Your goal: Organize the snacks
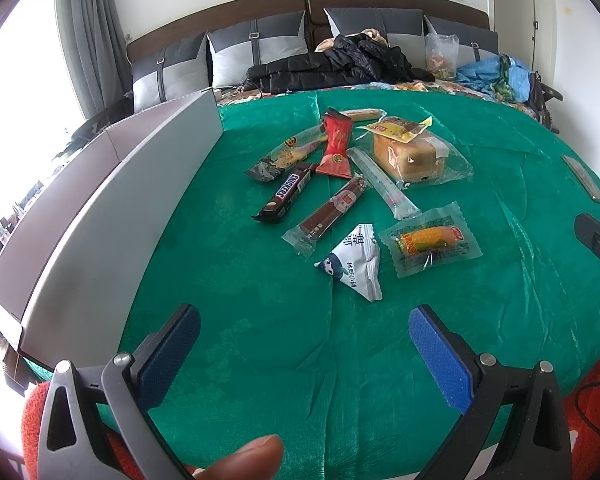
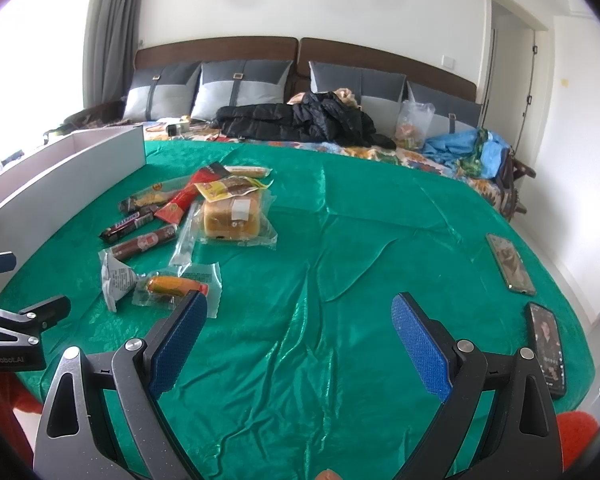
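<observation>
Two grippers hover over the green cloth (image 1: 260, 340), both spread wide and empty: left gripper (image 1: 304, 354), right gripper (image 2: 300, 346). A white box (image 1: 112, 208) stands at the cloth's left edge. Beside it lies the snack pile: bagged bread (image 1: 406, 156), Snickers bar (image 1: 286, 192), corn sweet (image 1: 428, 242). Two phones (image 2: 508, 262) lie near the cloth's right edge.

Each camera sits low behind its own claw, looking forward over the green-covered surface (image 1: 260, 320) toward the headboard (image 2: 340, 50). The left view stands near the snack pile (image 1: 356, 184); the right view, farther right, sees it off left. Both share pile, pillows and white box (image 1: 100, 208).
</observation>
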The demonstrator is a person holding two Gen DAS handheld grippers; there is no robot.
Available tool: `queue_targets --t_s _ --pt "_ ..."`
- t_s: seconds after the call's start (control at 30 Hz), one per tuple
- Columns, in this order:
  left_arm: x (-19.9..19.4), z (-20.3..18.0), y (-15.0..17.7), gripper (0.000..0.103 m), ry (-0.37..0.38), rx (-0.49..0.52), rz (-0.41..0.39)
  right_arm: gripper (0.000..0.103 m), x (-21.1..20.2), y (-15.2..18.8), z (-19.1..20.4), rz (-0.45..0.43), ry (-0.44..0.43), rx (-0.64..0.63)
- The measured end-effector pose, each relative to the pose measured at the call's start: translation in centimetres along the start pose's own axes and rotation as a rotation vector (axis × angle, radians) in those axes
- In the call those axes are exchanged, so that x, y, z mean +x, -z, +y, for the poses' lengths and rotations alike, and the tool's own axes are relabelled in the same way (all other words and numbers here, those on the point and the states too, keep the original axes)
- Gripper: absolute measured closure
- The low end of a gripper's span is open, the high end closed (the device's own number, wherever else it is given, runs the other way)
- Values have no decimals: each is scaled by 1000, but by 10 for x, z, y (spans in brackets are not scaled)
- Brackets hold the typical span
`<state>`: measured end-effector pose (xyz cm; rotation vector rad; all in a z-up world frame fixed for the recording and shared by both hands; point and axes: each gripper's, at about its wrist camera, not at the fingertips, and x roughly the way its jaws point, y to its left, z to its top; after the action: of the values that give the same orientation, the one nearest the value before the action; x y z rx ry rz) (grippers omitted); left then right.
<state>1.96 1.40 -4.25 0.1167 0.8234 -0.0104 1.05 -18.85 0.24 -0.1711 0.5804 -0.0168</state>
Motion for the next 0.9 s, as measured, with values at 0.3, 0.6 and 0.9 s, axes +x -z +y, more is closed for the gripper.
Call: queue_targets --t_s 0.3,0.6,0.9 --pt "5 2 1 0 4 -9 24 8 2 1 0 5 -2 1" --pt "22 5 6 0 22 -18 84 8 9 3 1 31 -10 9" --pt "45 11 10 0 63 -51 167 8 14 5 -1 61 -15 13"
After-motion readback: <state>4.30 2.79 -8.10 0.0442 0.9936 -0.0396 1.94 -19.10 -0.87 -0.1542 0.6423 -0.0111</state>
